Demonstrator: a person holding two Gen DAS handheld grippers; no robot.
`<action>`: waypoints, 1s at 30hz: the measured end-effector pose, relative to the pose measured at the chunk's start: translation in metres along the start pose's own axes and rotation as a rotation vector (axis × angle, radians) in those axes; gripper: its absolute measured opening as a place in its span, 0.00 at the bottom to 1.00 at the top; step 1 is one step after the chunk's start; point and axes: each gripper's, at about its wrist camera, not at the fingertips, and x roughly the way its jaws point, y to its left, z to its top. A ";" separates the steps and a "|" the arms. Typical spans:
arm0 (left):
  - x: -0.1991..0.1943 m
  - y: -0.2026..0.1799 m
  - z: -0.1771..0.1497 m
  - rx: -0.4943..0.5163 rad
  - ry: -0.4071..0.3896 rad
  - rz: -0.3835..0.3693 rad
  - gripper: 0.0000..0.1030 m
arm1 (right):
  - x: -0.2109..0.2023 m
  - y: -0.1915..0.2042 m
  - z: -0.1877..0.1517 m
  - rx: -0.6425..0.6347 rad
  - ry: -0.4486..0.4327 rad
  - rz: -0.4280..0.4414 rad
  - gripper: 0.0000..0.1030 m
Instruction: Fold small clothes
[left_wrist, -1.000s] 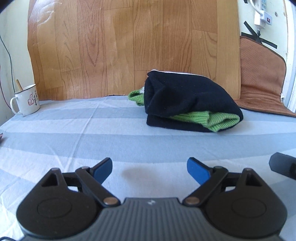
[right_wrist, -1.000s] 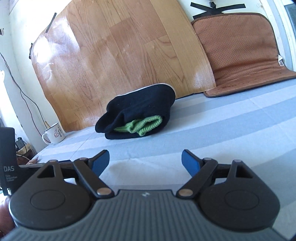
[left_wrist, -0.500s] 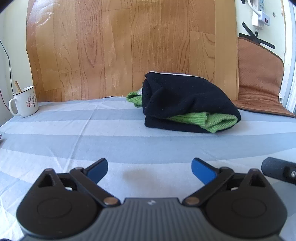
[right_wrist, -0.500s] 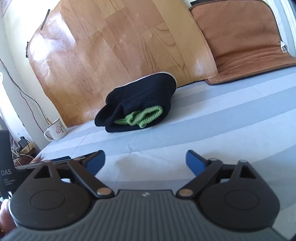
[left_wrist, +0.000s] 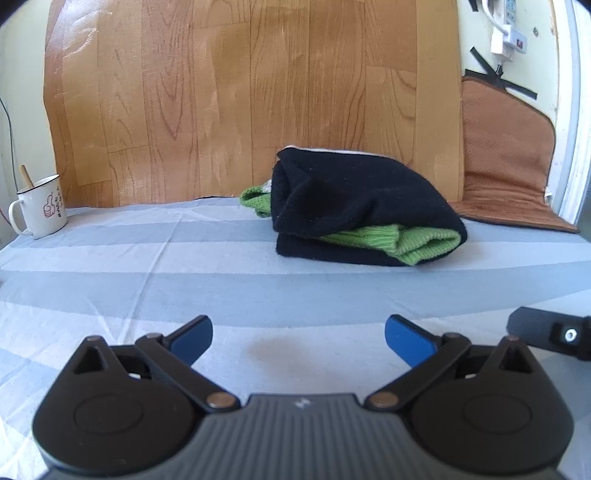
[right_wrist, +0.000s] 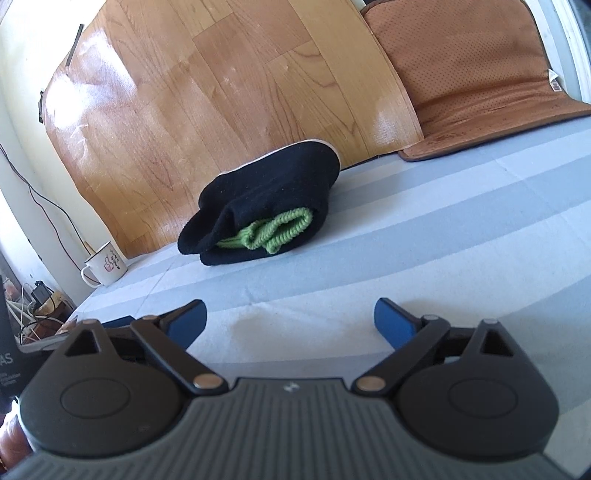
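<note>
One bundle of clothes (left_wrist: 354, 206) is sitting on the striped sheet (left_wrist: 221, 280): one black piece wrapping one green knit piece (left_wrist: 413, 242). One white mug (left_wrist: 40, 212) is standing at the side (one stick is poking out of it). One wood-look board (left_wrist: 258, 92) and one brown mat (left_wrist: 506, 155) are leaning behind.

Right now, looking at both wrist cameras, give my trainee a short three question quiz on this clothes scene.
1. True or false: the black garment is folded around the green knit.
2. What stands at the striped sheet's far left? A mug, B bottle, C bowl.
3. Fill in: the left gripper and right gripper both hold ____.

Key: 1 true; 2 A, the white mug; 3 nothing, both are open.
</note>
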 end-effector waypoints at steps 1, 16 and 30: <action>0.002 -0.001 0.001 0.002 0.015 0.020 1.00 | 0.000 0.000 0.000 0.002 0.000 0.001 0.96; 0.016 0.008 0.001 -0.058 0.115 0.063 1.00 | -0.001 -0.002 0.000 0.016 -0.004 0.010 0.96; 0.015 0.006 0.001 -0.048 0.121 0.067 1.00 | -0.001 -0.002 0.001 0.016 -0.004 0.011 0.96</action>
